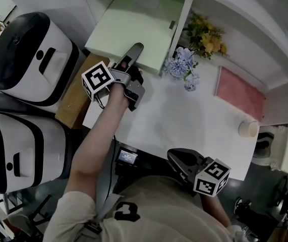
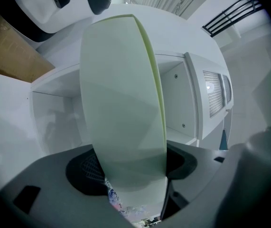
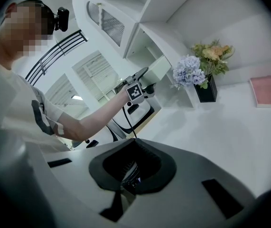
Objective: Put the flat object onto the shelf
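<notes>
I'm watching someone in a pale, short-sleeved T-shirt (image 1: pixel 149 205) with a dark printed figure (image 1: pixel 125 210) on it. The sleeve (image 3: pixel 42 120) carries a dark band near its hem. A dark camera (image 3: pixel 59 17) sits on the head.

The left hand-held gripper (image 1: pixel 136 49), over the far left corner of the counter (image 1: pixel 184 120), is grey and black with long dark jaws. It carries a white cube (image 1: pixel 98 78) with black square markers. A thin black cable (image 3: pixel 126 120) hangs beneath it.

The right hand-held gripper (image 1: pixel 174 158), at the counter's near edge, matches it, with a marker cube (image 1: pixel 212 178) of its own. Up close, its shell (image 3: pixel 197 175) is smooth grey around a black hollow.
</notes>
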{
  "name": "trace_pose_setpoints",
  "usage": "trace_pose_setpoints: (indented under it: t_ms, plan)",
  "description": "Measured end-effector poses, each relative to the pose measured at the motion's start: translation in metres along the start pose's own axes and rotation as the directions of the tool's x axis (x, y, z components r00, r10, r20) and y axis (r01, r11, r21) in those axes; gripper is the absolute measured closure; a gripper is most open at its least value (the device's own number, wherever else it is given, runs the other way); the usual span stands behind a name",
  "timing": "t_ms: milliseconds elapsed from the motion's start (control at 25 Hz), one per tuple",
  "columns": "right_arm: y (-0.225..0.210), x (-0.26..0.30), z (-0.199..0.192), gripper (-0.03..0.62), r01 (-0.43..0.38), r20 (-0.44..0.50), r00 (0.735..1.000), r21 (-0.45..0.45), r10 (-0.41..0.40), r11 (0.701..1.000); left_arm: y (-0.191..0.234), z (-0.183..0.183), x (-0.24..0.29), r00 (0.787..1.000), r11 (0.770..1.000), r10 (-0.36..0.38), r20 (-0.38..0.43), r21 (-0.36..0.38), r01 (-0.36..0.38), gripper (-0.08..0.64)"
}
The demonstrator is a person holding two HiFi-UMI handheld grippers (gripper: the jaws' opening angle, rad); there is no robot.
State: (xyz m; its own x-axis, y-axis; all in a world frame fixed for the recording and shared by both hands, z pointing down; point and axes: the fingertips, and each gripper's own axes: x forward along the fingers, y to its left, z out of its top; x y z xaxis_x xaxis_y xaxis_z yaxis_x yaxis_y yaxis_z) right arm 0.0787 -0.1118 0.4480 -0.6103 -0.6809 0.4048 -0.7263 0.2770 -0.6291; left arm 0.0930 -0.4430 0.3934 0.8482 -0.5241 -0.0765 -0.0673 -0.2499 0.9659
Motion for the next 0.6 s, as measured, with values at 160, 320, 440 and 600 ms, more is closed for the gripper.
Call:
trace_pose_setpoints:
  t_ms: [160,320,440,600]
  plan:
    - [-0.003,-0.001,0.004,0.572,0.01,0.005,1.0,-0.004,-0.01,1.0,0.0,0.002,0.004,1.0,1.0,-0.004,-0.002,0.006,0.004,0.233]
    - [-0.004,-0.002,0.004,0.572,0.016,0.005,1.0,-0.004,-0.016,1.0,-0.001,0.002,0.011,1.0,1.0,-0.012,-0.008,0.008,0.012,0.232]
    - [-0.005,0.0,0.005,0.572,0.02,0.005,1.0,-0.003,-0.02,1.0,0.002,0.001,0.015,1.0,1.0,0.005,-0.02,0.009,-0.005,0.23]
    - [-0.004,0.004,0.009,0.572,0.014,-0.005,1.0,-0.031,-0.015,0.999,0.001,0.007,0.023,1.0,1.0,0.004,-0.026,0.027,-0.003,0.225]
